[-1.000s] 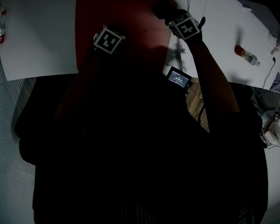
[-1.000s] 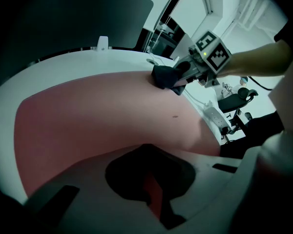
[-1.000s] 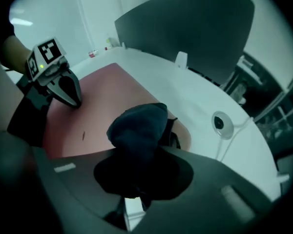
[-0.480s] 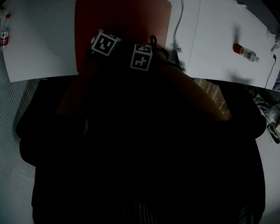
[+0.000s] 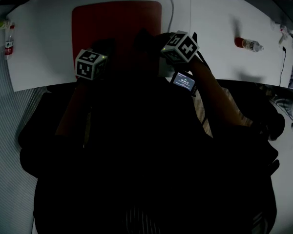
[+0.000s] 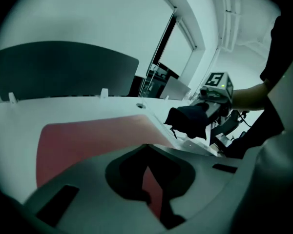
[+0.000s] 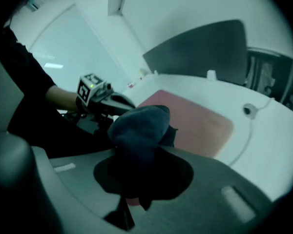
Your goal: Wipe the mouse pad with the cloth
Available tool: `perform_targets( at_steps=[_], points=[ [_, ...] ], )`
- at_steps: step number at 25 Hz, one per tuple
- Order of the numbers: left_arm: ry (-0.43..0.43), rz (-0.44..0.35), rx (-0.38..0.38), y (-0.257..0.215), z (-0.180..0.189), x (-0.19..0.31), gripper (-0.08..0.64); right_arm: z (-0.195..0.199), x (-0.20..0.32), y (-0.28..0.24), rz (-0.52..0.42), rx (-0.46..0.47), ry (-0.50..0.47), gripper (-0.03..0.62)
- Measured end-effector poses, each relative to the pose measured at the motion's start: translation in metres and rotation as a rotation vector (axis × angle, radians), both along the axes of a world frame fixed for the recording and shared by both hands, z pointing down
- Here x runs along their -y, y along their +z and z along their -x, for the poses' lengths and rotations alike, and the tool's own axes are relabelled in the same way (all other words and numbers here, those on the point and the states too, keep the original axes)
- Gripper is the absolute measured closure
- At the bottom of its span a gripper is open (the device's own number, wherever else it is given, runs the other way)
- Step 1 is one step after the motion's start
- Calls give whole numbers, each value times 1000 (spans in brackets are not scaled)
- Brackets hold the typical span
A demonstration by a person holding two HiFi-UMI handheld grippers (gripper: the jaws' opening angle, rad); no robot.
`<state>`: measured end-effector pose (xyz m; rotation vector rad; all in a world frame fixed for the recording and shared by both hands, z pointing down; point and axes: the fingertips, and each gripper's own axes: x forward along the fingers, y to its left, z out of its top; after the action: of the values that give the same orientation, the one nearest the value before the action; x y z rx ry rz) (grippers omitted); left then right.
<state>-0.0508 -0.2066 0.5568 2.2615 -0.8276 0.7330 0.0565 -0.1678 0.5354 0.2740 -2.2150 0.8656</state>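
Mid-wipe, I'd guess: my right hand-held gripper (image 7: 136,165) is clamped on the bunched cloth (image 7: 139,126) by the near right edge of the red mouse pad (image 5: 112,18) on the table (image 5: 44,43), my left hand-held gripper (image 6: 146,152) is pinched together on nothing, and most of the pad probably needs more passes.

White table (image 5: 215,28) w/ bottle (image 5: 247,44) at rt, cable (image 5: 173,6) nr top

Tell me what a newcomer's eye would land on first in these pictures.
The red mouse pad stands out most, lying flat on the white table at the top of the head view. Next comes the dark cloth, bunched in the right gripper by the pad's right edge. The left gripper is at the pad's near left part, with nothing in it.
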Motion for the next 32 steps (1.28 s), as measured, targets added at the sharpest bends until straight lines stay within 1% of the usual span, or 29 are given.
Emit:
perform_targets(
  at_steps=[3, 5, 8, 10, 12, 18, 21, 23, 25, 27, 28, 30, 32],
  points=[
    [17, -31, -30, -26, -2, -12, 555, -34, 15, -21, -59, 29, 99, 528],
    [-4, -77, -67, -46, -5, -14, 555, -49, 18, -34, -92, 49, 143, 528],
    [-54, -137, -121, -79, -10, -13, 555, -54, 15, -64, -129, 123, 188, 528],
    [-67, -161, -152, -102, -16, -12, 555, -56, 12, -83, -144, 182, 219, 528],
    [-61, -187, -183, -126, -25, -11, 555, -58, 12, -102, -166, 237, 253, 527],
    [2, -289, -265, -203, -56, -9, 555, -68, 15, -165, -272, 372, 322, 528],
    [54, -302, -284, -235, -71, -16, 555, -72, 13, -188, -331, 394, 323, 528],
    [74, -311, -294, -251, -80, -19, 555, -79, 11, -200, -353, 409, 327, 528],
    [97, -315, -297, -264, -90, -23, 555, -87, 9, -210, -357, 441, 354, 528],
    [126, -318, -295, -277, -102, -27, 555, -99, 7, -217, -370, 469, 406, 528],
    [139, -322, -295, -283, -109, -29, 555, -107, 7, -219, -387, 466, 437, 528],
    [150, -329, -303, -294, -120, -32, 555, -122, 6, -219, -432, 426, 485, 531],
    [132, -321, -330, -302, -127, -32, 555, -133, 2, -221, -457, 401, 508, 531]
  ],
)
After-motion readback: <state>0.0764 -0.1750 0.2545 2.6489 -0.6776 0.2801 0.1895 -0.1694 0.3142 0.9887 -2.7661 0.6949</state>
